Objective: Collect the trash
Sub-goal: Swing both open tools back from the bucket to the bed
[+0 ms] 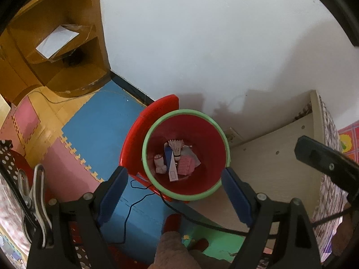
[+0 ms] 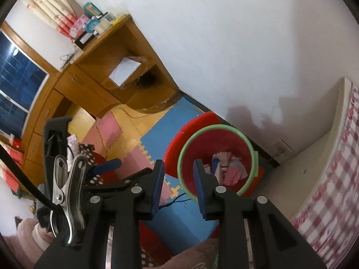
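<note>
A red bin with a green rim (image 1: 147,139) stands on the floor by the wall. Inside lie a white shuttlecock (image 1: 176,146), a blue and white box (image 1: 171,165), pink paper (image 1: 187,164) and a white crumpled piece (image 1: 159,163). My left gripper (image 1: 174,171) hangs above the bin, wide open and empty, one pad on either side of the rim. In the right wrist view the bin (image 2: 215,127) lies just ahead. My right gripper (image 2: 178,165) is open by a narrow gap with nothing between its blue pads (image 2: 158,177).
A red plastic piece (image 1: 134,139) leans behind the bin. A thin black cable (image 1: 132,204) runs over the blue, pink and yellow foam mats (image 1: 94,130). A wooden desk (image 2: 94,83) stands at the left, a pale bed frame (image 1: 276,154) with a checked sheet (image 2: 332,179) at the right.
</note>
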`<state>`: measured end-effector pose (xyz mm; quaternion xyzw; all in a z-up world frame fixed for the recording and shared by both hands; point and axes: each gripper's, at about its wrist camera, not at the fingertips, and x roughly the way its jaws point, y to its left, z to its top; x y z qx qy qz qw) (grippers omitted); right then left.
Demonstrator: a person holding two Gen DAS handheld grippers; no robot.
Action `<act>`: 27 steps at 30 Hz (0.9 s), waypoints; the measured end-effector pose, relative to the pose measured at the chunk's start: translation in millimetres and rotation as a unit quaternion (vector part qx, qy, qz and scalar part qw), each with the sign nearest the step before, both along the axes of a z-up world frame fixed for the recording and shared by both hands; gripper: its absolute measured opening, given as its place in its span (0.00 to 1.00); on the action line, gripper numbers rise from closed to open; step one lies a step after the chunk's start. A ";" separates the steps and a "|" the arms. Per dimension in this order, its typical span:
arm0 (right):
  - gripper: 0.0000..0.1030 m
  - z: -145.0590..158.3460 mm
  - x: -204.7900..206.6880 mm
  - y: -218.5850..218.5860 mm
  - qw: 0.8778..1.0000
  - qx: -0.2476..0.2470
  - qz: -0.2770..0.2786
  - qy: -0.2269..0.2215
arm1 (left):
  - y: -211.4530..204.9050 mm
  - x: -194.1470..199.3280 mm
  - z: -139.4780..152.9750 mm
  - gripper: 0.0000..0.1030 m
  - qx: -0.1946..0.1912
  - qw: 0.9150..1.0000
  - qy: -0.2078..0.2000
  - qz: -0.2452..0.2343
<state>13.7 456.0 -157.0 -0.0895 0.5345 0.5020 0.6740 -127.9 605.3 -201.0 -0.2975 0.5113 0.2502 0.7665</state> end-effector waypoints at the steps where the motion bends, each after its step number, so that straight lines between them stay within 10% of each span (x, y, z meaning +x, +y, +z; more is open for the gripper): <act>1: 0.27 3.4 -2.9 -4.6 1.000 0.004 -0.003 0.002 | -1.1 -0.8 3.4 0.86 0.002 1.000 -0.001 -0.001; 27: 0.27 80.1 -64.0 -177.7 0.992 0.104 -0.071 -0.011 | -90.4 0.7 91.6 0.86 0.060 0.995 -0.011 -0.077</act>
